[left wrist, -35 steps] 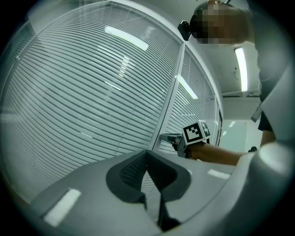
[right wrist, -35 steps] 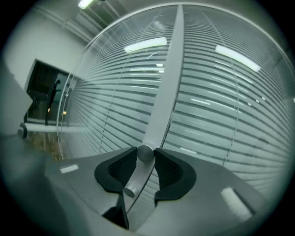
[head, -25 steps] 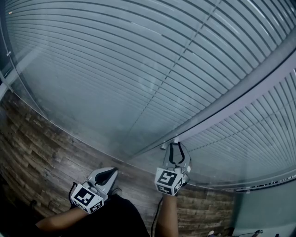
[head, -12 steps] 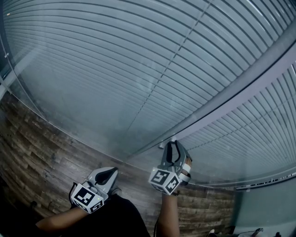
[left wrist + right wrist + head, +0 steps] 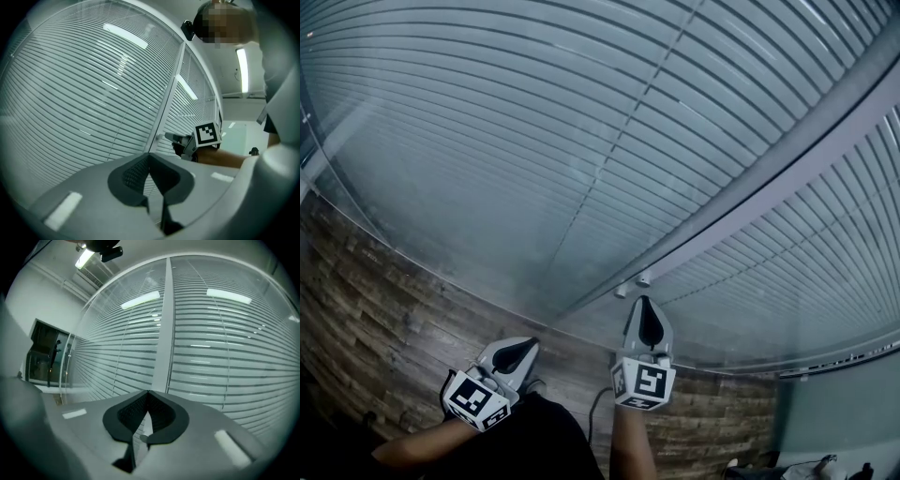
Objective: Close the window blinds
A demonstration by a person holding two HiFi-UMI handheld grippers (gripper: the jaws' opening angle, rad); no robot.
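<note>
The window blinds (image 5: 534, 141) hang sealed behind glass (image 5: 487, 262): thin, light slats, likely flimsy, which no tool can touch. The hold is probably 1 of 2 small knobs (image 5: 643, 279) at the lower end of the frame bar (image 5: 787, 178), hard and perhaps slippery. The right tool (image 5: 644, 302), just short of them, has just closed its jaws with nothing between them. The left tool (image 5: 529, 345), also pressed together, hangs over the wood floor (image 5: 375, 300).

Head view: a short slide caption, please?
Before the window blinds, right gripper, jaws just closed empty, points at white knobs; left gripper shut.
</note>
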